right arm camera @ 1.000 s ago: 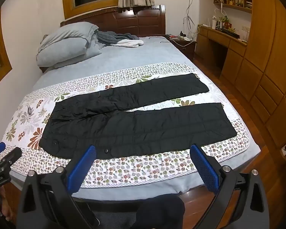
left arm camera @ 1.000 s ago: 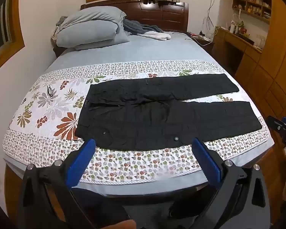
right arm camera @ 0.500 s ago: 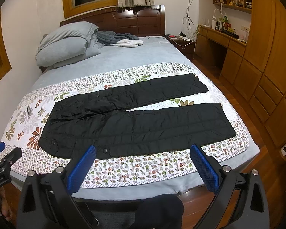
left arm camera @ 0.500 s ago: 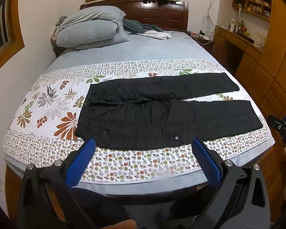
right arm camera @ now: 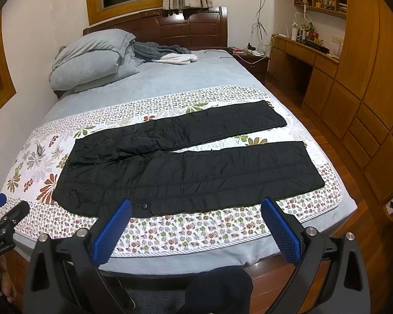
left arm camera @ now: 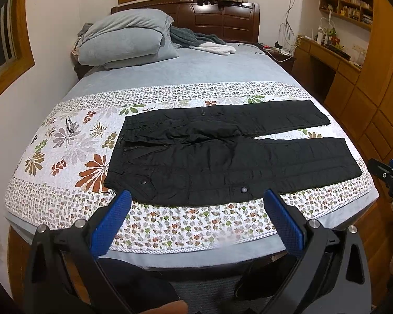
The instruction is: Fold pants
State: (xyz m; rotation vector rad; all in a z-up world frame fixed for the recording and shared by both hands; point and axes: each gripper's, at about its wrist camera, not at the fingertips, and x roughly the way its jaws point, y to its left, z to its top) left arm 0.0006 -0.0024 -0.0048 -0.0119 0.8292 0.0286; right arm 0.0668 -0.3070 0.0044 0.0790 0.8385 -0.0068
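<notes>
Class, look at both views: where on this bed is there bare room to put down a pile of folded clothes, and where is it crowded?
Bare: the grey sheet between the pillows and the floral quilt, and the quilt's part beside the waistband. Crowded: the black pants spread across the quilt, and the head end with pillows and a heap of clothes.

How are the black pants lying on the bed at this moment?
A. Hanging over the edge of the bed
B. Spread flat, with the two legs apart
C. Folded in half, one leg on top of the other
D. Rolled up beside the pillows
B: the pants lie flat on the flowered quilt, and a strip of quilt shows between the two legs; both tongs are open and touch nothing.
</notes>
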